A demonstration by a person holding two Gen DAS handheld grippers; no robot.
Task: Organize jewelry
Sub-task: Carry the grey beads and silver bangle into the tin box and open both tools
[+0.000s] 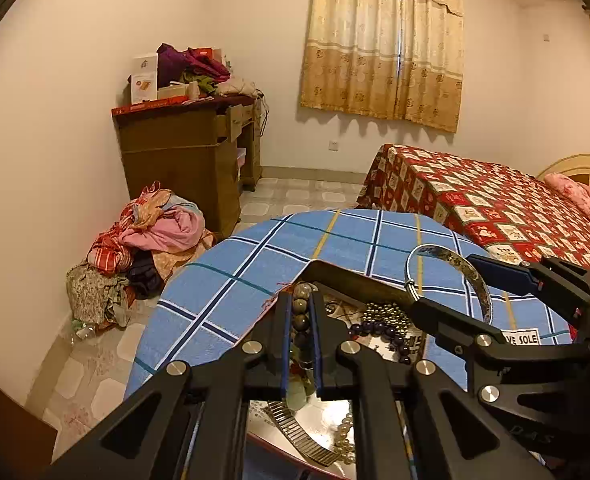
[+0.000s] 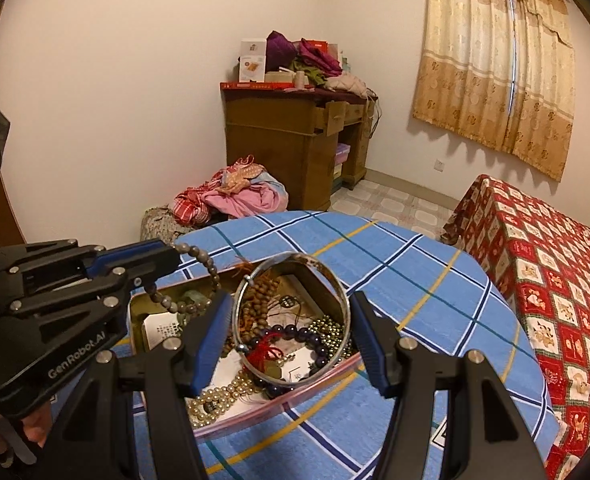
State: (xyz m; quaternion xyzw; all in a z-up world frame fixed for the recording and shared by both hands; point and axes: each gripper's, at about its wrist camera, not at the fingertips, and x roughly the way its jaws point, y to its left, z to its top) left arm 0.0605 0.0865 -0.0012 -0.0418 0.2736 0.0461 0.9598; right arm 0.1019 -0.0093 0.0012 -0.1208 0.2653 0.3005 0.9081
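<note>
Jewelry fills an open tin box (image 2: 337, 364) that sits on a table under a blue plaid cloth (image 2: 415, 280), with a red patterned bed (image 2: 555, 300) well apart to the right. Inside the box lie strands of pearls (image 2: 215, 398), dark purple beads (image 2: 295, 334), small gold beads (image 2: 329, 330) and brown wooden beads (image 2: 255, 308), all tangled close together.

Two pieces are already lifted above the box. The right gripper (image 2: 291, 332) stands at a middling width with a silver bangle (image 2: 345, 312) spanning its pads — the ring sits between the fingers, seemingly braced from rim to rim. The left gripper (image 1: 300, 336) is pinched nearly closed on a grey-brown bead bracelet (image 2: 211, 270), which droops from its tip toward the box's near-left corner.

To do this step well, I would judge that each piece should be carried clear of the heap before it is set down, so no hanging loop snags the other strands — the bracelet's slack end is the likelier to catch. The bangle's smooth rim could slip if the grip loosens, so keep the pads steady.
</note>
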